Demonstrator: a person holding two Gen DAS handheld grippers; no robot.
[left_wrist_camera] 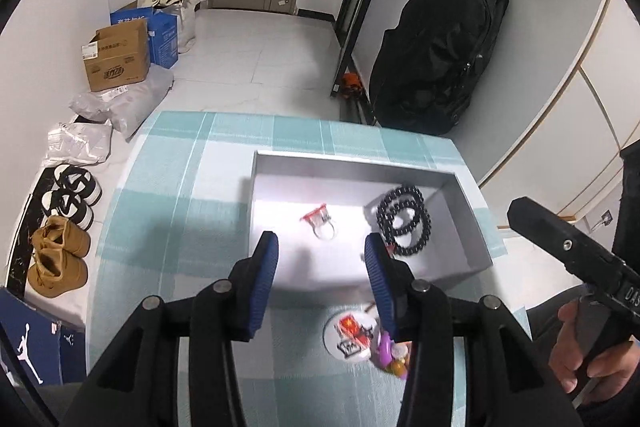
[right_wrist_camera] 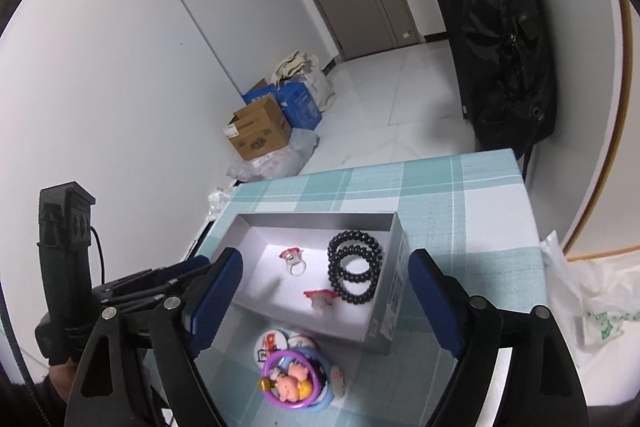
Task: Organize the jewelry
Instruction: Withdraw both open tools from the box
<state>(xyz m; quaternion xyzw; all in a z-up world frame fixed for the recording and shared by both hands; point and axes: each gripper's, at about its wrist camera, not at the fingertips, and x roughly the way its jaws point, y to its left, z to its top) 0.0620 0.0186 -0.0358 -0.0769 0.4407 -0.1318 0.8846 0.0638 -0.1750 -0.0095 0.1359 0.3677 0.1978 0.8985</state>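
A grey open box [left_wrist_camera: 472, 227] [right_wrist_camera: 384, 323] lies on the teal checked tablecloth [left_wrist_camera: 180, 211] [right_wrist_camera: 460, 195]. Inside lie a black bead bracelet [left_wrist_camera: 404, 223] [right_wrist_camera: 354, 269] and a red-topped ring [left_wrist_camera: 320, 223] [right_wrist_camera: 294, 261]; the right wrist view shows a second red-topped ring [right_wrist_camera: 322, 299]. In front of the box sit round badges [left_wrist_camera: 348, 337] [right_wrist_camera: 270, 345] and purple and blue toy bracelets with pink charms [right_wrist_camera: 294, 385] [left_wrist_camera: 390, 353]. My left gripper [left_wrist_camera: 322, 259] is open and empty over the box's near edge. My right gripper [right_wrist_camera: 324, 291] is open and empty above the box.
The table edge drops to a white tiled floor. Cardboard boxes [left_wrist_camera: 116, 59] [right_wrist_camera: 260, 131], plastic bags and shoes [left_wrist_camera: 60, 259] lie at the left. A black backpack [left_wrist_camera: 436, 47] [right_wrist_camera: 500, 35] hangs beyond the table. A white plastic bag [right_wrist_camera: 592, 307] lies at the right.
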